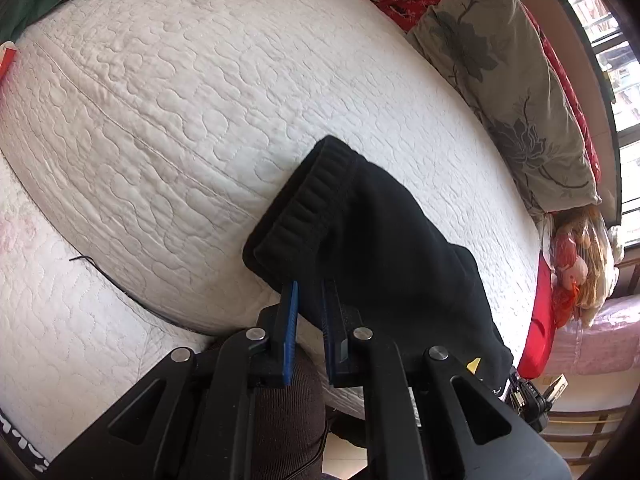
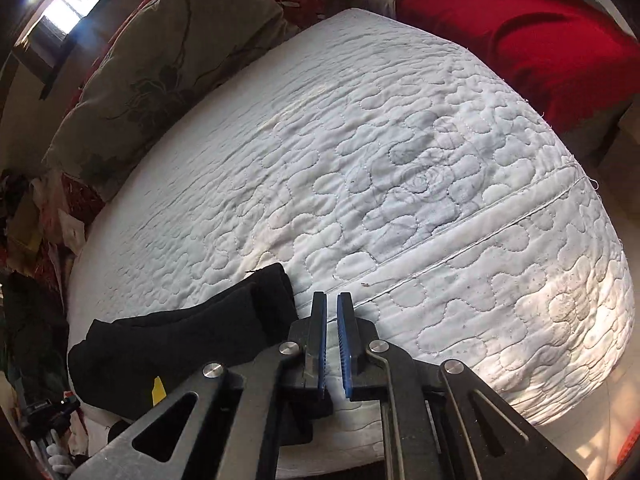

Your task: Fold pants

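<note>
A: Where are the black pants?

B: On the white quilted bed, folded into a thick bundle. In the left wrist view they run from the centre down toward 4 o'clock, with the ribbed waistband at the upper end. In the right wrist view the same bundle sits at about 8 o'clock, near the bed's edge.

A: And the left gripper?

B: Its blue-padded jaws are clenched on the near edge of the pants, just below the waistband. Black cloth sits between the pads.

A: The right gripper?

B: Drawn together with only a narrow slit between the pads and nothing in them. It hangs over bare quilt, just beside the end of the pants, which lies at its 9 o'clock, apart from the cloth.

A: What else is in the frame?

B: A grey floral pillow lies along the far side of the bed, at 1 o'clock in the left view and 11 o'clock in the right. A red blanket is at 1 o'clock in the right view, and a window lets in daylight.
</note>
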Action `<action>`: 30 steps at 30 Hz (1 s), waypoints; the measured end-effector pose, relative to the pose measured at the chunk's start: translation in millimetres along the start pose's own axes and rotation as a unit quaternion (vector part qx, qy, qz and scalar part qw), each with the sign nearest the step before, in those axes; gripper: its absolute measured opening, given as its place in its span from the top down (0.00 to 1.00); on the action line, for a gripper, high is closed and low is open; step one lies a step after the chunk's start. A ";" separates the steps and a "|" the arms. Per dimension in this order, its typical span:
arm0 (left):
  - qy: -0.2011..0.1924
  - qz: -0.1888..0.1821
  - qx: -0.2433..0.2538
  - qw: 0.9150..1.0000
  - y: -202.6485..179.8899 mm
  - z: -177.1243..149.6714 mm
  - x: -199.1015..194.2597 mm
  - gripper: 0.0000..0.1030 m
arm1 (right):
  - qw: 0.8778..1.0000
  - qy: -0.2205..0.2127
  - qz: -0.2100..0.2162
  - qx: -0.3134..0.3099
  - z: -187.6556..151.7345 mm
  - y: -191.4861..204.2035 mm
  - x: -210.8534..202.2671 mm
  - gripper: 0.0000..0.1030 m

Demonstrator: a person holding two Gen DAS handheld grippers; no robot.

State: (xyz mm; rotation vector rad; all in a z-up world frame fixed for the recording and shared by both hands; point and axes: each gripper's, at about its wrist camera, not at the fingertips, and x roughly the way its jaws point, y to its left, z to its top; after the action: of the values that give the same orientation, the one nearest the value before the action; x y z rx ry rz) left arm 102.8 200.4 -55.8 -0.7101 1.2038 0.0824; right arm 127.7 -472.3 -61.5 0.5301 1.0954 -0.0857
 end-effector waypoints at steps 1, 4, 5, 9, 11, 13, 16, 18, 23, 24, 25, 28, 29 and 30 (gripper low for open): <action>-0.003 -0.005 -0.004 1.000 2.2 7.9 -2.5 0.91 | 1.000 0.001 0.017 -0.009 2.3 9.7 -3.3 0.92; -0.005 -0.014 -0.003 1.000 1.5 34.0 -2.4 0.82 | 0.995 0.020 0.068 -0.063 7.0 61.9 -0.1 0.89; -0.002 -0.009 0.001 1.000 -1.0 41.5 0.8 0.79 | 0.992 0.033 0.085 -0.084 7.3 83.1 5.4 0.86; 0.020 -0.004 0.013 1.000 -11.3 60.3 21.6 0.67 | 0.974 0.094 0.152 -0.142 1.6 168.7 44.0 0.60; 0.034 0.000 0.015 0.999 -13.4 66.6 31.2 0.65 | 0.963 0.124 0.172 -0.168 -5.0 209.8 66.7 0.60; 0.044 -0.007 0.017 0.999 -13.7 71.6 35.7 0.65 | 0.954 0.143 0.177 -0.195 -10.4 245.0 87.5 0.60; 0.058 -0.020 0.023 0.998 -13.9 78.3 40.8 0.62 | 0.940 0.180 0.174 -0.231 -19.0 289.6 119.4 0.60; 0.065 -0.025 0.030 0.997 -16.6 82.3 46.1 0.60 | 0.927 0.202 0.164 -0.269 -29.6 313.2 137.8 0.59; 0.084 -0.024 0.073 0.993 -27.4 73.9 54.4 0.54 | 0.879 0.232 0.129 -0.396 -63.5 348.4 153.4 0.78; 0.078 -0.013 0.088 0.993 -30.4 68.2 53.0 0.54 | 0.871 0.224 0.113 -0.423 -68.9 353.3 149.7 0.95; 0.069 0.009 0.105 0.992 -33.5 62.2 51.4 0.54 | 0.866 0.212 0.103 -0.440 -71.0 356.8 144.2 0.95; 0.039 0.063 0.143 0.987 -39.9 49.5 49.5 0.54 | 0.877 0.155 0.096 -0.444 -60.2 359.3 128.8 0.97; 0.036 0.079 0.147 0.985 -40.9 47.6 54.2 0.54 | 0.883 0.165 0.094 -0.429 -56.7 356.2 136.3 0.97; 0.040 0.084 0.145 0.985 -39.7 47.1 60.9 0.54 | 0.887 0.174 0.086 -0.419 -55.9 353.6 146.0 0.97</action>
State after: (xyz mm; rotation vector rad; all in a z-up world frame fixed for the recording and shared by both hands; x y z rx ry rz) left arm 181.5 176.3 -82.6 -0.3601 1.3182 0.0177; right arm 263.9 -110.8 -77.3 -0.1561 1.3015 0.6416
